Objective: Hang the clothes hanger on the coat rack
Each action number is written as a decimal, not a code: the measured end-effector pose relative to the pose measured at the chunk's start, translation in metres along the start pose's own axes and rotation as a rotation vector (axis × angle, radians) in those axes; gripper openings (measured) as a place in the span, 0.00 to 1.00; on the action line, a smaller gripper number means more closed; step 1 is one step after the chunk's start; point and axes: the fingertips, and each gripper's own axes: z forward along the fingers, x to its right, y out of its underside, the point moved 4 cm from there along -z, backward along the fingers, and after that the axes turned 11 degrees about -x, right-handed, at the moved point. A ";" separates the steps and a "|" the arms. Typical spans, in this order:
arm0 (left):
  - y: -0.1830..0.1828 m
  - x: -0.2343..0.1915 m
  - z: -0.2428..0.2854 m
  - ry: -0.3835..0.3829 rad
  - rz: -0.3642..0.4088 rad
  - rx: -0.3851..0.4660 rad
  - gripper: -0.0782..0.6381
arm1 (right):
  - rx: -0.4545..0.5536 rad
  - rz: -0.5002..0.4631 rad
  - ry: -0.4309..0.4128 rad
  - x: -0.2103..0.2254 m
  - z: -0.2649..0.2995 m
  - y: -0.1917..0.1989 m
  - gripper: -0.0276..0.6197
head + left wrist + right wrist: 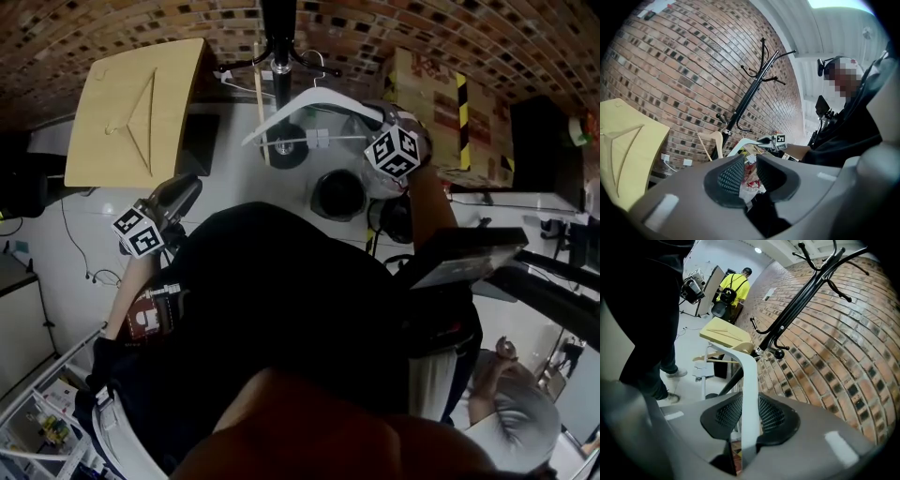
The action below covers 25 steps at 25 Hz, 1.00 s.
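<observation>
clamps right gripper (750, 403) on one arm of hanger (749, 373), seemingly light, stiff, slick; left gripper (749, 165) parted, empty; rack (278, 33) at 12 o'clock.

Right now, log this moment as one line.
right tool: shut on white hanger | left tool: open, empty | hanger: close to coat rack | hung: cannot tell

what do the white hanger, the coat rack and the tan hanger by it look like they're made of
White hanger: smooth, evenly white, with a slight sheen. Probably plastic, possibly painted wood.
Coat rack: thin black pole and curved hooks with a gloss. Likely painted metal.
Tan hanger: pale and matte. Looks like bare wood.
</observation>
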 end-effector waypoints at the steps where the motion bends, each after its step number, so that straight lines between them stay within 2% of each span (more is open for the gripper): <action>1: 0.000 -0.001 -0.001 -0.003 -0.003 0.003 0.22 | 0.003 0.006 0.005 -0.001 -0.001 -0.001 0.22; 7: -0.002 -0.010 -0.001 0.003 -0.013 0.002 0.22 | -0.021 0.154 0.059 -0.011 -0.021 0.016 0.22; 11: -0.004 -0.013 0.008 0.046 0.001 -0.016 0.22 | -0.053 0.166 0.079 -0.026 -0.033 0.020 0.22; 20: -0.013 -0.026 0.008 0.171 0.045 -0.035 0.22 | -0.086 0.281 0.056 -0.088 -0.053 -0.006 0.22; 25: -0.011 -0.044 -0.006 0.226 0.051 -0.042 0.22 | -0.112 0.313 0.102 -0.103 -0.074 -0.029 0.22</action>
